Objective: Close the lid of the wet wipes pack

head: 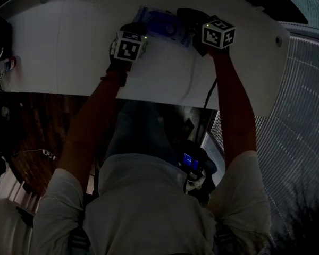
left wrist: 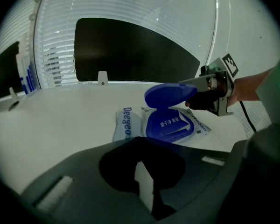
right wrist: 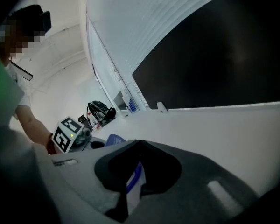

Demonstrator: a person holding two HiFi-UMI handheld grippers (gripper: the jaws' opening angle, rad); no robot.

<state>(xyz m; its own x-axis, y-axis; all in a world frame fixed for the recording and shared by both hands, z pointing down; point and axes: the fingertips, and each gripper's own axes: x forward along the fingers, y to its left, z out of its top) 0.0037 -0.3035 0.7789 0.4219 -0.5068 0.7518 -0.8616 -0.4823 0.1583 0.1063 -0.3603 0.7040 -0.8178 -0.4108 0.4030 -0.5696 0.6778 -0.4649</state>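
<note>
Wet wipes pack (left wrist: 127, 125), blue lid (left wrist: 170, 94) raised
My right gripper (left wrist: 190, 95) pinches the lid's rim above it; left gripper (left wrist: 141, 166) nips its near end.

White short-sleeved shirt (head: 149, 206), lower centre. Left gripper (head: 138, 31) and right gripper (head: 194, 28), top centre: dark bodies, white cubes (head: 128, 48) with black square markers. Black cable (head: 210, 89) hangs from the right one.
</note>
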